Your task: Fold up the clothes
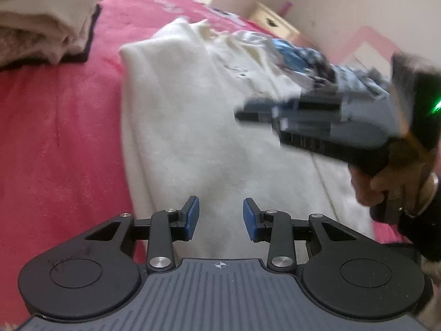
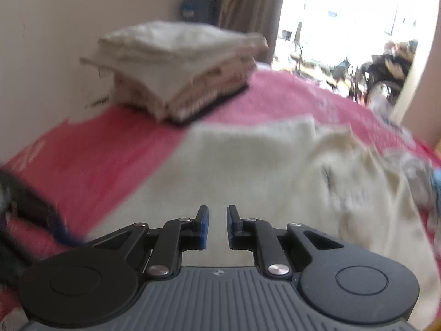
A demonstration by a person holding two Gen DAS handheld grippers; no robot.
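Bed with pink cover (image 1: 63, 138) carries all; white garment (image 1: 193, 127) spread flat mid-bed; stack of folded cream clothes (image 2: 179, 63) near wall, on dark item; blue-patterned crumpled clothes (image 1: 297, 55) just beyond white garment

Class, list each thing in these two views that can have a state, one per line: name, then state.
Left gripper: open, nothing between its pads.
Right gripper: jaws a little apart, empty.
White garment: spread on the bed, partly folded.
Stack of clothes: folded, piled neatly.
Blue clothes: crumpled, unfolded.
Pink bedcover: lying flat.
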